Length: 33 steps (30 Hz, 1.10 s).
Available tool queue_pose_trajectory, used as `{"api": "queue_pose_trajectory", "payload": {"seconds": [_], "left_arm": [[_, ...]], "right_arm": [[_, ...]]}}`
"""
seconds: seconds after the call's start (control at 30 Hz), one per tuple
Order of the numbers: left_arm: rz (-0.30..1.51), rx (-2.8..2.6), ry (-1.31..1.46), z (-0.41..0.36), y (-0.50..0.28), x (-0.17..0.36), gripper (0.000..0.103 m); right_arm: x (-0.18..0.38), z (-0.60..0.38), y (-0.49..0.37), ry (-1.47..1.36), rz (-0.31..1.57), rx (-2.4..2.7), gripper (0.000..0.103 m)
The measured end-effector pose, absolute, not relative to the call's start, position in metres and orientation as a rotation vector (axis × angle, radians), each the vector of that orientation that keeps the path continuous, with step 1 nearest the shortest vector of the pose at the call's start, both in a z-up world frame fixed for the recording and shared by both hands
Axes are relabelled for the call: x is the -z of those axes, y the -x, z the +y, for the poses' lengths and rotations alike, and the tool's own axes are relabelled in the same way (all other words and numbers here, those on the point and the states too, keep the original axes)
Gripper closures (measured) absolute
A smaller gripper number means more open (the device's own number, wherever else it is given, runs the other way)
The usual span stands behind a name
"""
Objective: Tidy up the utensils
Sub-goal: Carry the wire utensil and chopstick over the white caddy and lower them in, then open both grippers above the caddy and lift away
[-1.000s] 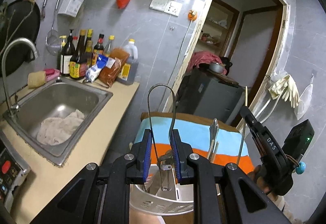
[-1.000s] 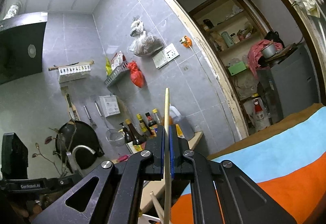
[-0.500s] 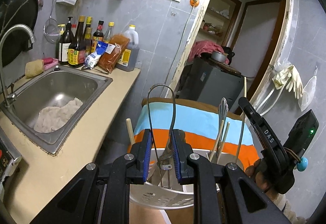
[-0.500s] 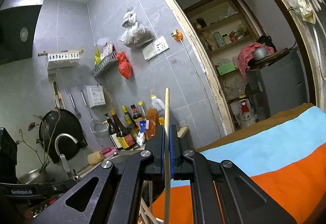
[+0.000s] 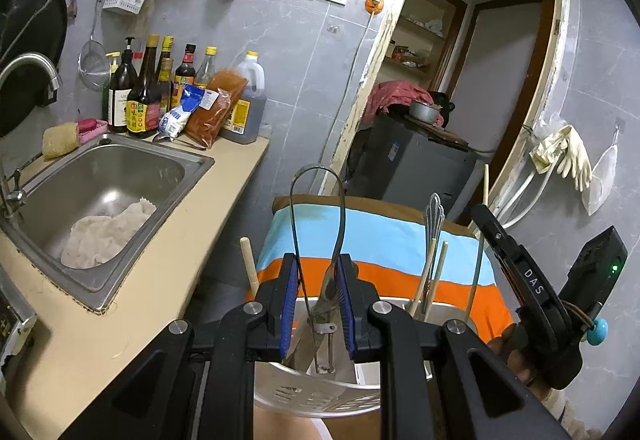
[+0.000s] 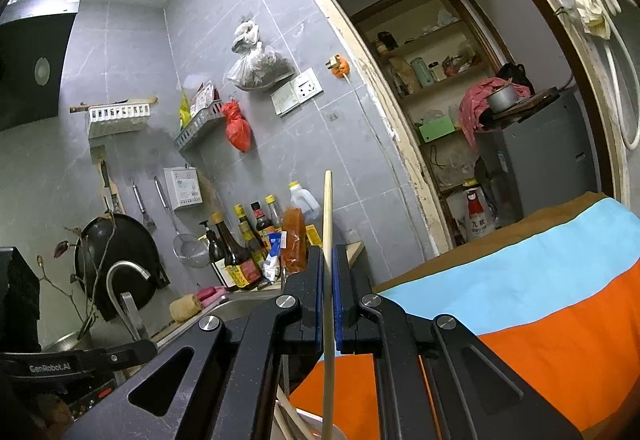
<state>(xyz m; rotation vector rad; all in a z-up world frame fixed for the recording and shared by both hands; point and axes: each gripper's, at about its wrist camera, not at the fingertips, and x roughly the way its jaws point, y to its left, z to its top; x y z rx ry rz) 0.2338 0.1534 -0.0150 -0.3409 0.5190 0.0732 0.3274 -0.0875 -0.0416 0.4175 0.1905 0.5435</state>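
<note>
Gripping a pair of metal tongs (image 5: 318,240), the left gripper (image 5: 318,306) is seen with its 2 blue-padded fingers (image 5: 289,296) pressed against the tongs' arms, so that the tool is pinched between them. The looped end of the tongs stands upward past the fingertips, while the lower end reaches down into a pale plastic utensil basket (image 5: 320,392) directly below the gripper. Several utensils are stood upright in that basket: a wooden stick (image 5: 249,264) at its left side, and a metal handle with a decorated tip (image 5: 433,224) beside 2 further wooden sticks (image 5: 436,272) at its right side. A cloth striped in blue and orange (image 5: 384,240) is spread behind the basket.

The right gripper (image 6: 328,304) is closed on 1 wooden chopstick (image 6: 327,240), its fingers (image 6: 316,300) pressed together with only the thin stick between them. The chopstick is held nearly upright, its top rising well above the fingertips and its lower part running down past the bottom edge of the right wrist view. In the left wrist view the same gripper (image 5: 520,280) is seen at the right, just beside the basket, with part of a hand (image 5: 514,348) around its grip.

A steel sink (image 5: 100,196) with a crumpled cloth (image 5: 106,236) in it is set into the counter to the left, and bottles (image 5: 148,96) are lined up against the tiled wall behind it.
</note>
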Motion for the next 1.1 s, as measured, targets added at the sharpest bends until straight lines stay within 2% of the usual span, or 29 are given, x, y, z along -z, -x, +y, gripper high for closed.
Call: {"api": "queue_pose_trajectory", "payload": {"seconds": [0.57, 0.67, 0.73, 0.83, 0.97, 1.1], "left_arm": [[0.529, -0.041, 0.322, 0.155, -0.235, 0.011, 0.085], [0.537, -0.031, 0.324, 0.156, -0.235, 0.011, 0.083], [0.537, -0.016, 0.329, 0.156, -0.234, 0.010, 0.074], [0.543, 0.000, 0.333, 0.154, -0.235, 0.011, 0.066], [0.563, 0.012, 0.334, 0.150, -0.235, 0.014, 0.065], [0.555, 0.018, 0.344, 0.143, -0.231, 0.011, 0.058]], "right_arm": [[0.047, -0.088, -0.317, -0.385, 0.233, -0.556, 0.097], [0.046, -0.086, -0.313, -0.368, 0.244, -0.561, 0.084], [0.045, -0.086, -0.311, -0.365, 0.249, -0.561, 0.075], [0.044, -0.089, -0.306, -0.357, 0.257, -0.553, 0.074], [0.040, -0.096, -0.299, -0.350, 0.267, -0.534, 0.066], [0.032, -0.109, -0.288, -0.330, 0.268, -0.509, 0.063]]}}
